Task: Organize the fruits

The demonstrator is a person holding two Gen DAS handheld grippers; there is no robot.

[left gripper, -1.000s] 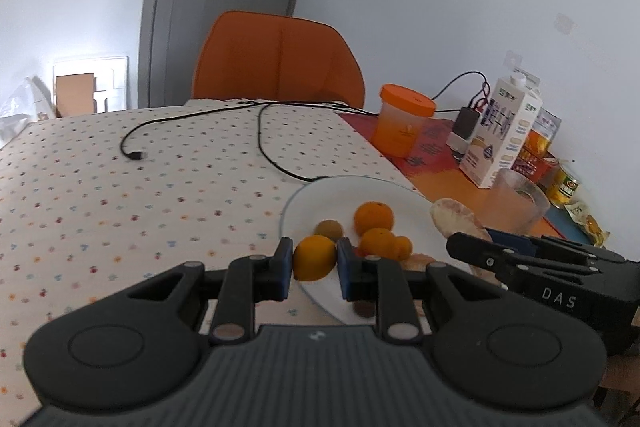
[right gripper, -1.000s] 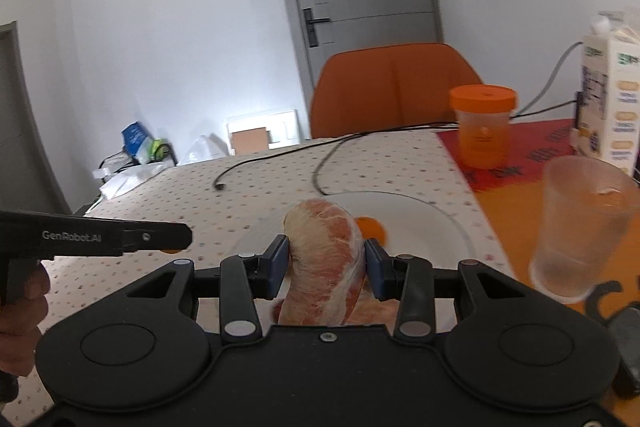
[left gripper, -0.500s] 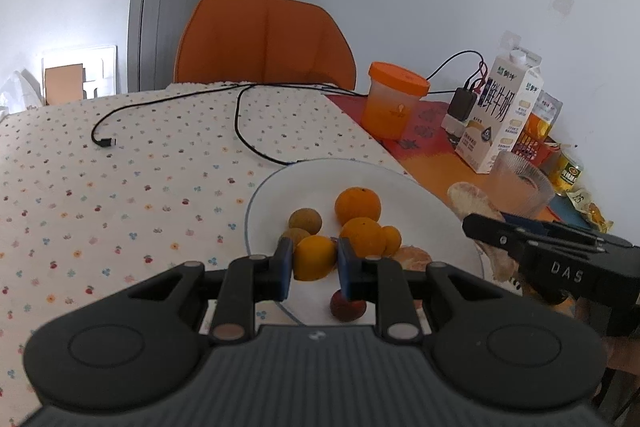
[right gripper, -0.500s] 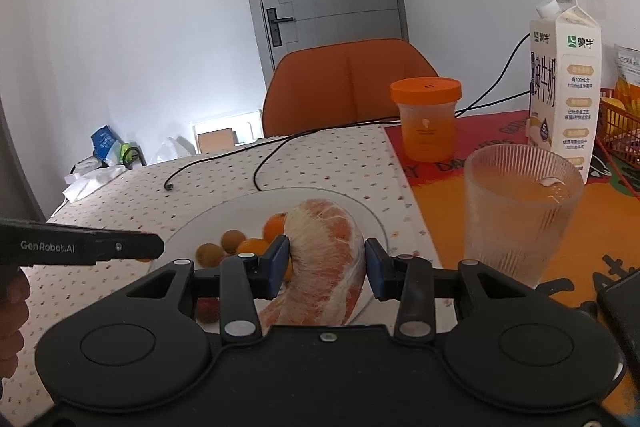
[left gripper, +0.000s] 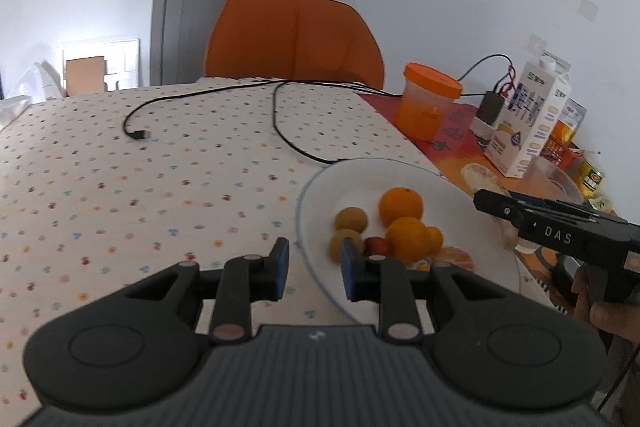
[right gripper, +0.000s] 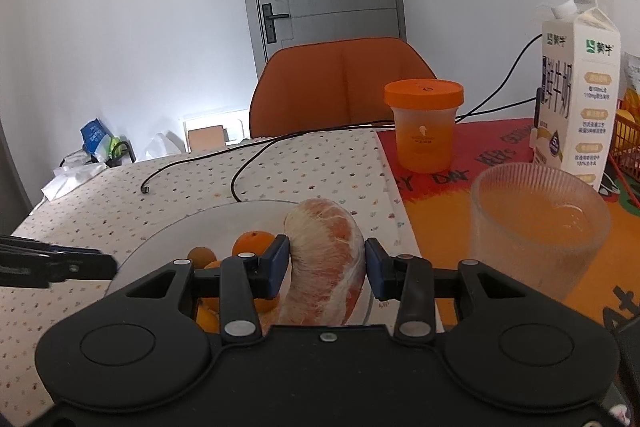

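While the right claw (right gripper: 325, 263) clamps a peeled pomelo segment (right gripper: 326, 259) at frame centre, the left claw (left gripper: 311, 269) is opening, nothing between its pads, over the plate (left gripper: 448, 183) rim. Only the left view shows the oranges (left gripper: 401, 205) clearly and "DAS" on the right tool. Milk carton (right gripper: 576, 103) stands upper right.

Left hand-held gripper (left gripper: 311, 263) opening, empty; right hand-held gripper (right gripper: 325, 261) clamped.
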